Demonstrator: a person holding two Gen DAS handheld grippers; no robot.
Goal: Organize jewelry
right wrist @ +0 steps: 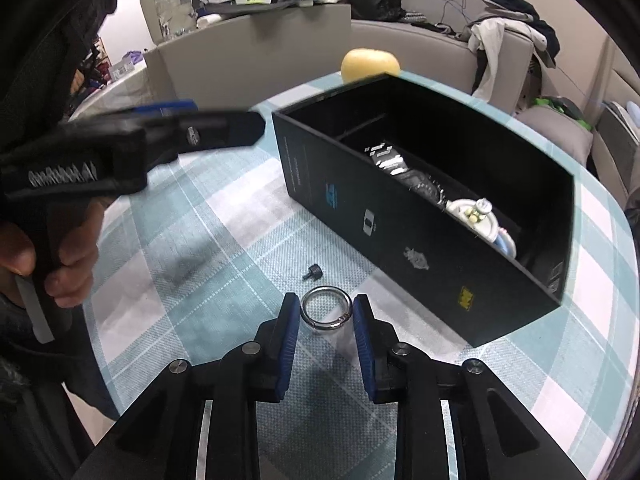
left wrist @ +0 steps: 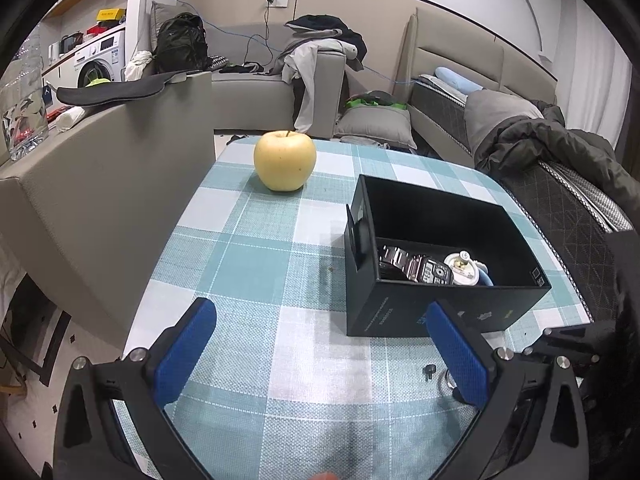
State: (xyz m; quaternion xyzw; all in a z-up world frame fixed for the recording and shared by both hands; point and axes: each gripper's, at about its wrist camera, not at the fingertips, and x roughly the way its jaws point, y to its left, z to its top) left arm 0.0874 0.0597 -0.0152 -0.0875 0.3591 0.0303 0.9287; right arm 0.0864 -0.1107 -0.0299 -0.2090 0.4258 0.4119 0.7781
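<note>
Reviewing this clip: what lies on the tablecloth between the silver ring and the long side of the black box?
Only bare checked tablecloth lies between the silver ring and the black box. A small dark screw sits just off to the left. The right wrist view shows this.

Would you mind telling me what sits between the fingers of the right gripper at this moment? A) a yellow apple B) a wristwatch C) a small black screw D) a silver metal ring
D: in the right wrist view, the silver ring lies on the checked tablecloth between the blue pads of the right gripper, in front of the black box.
</note>
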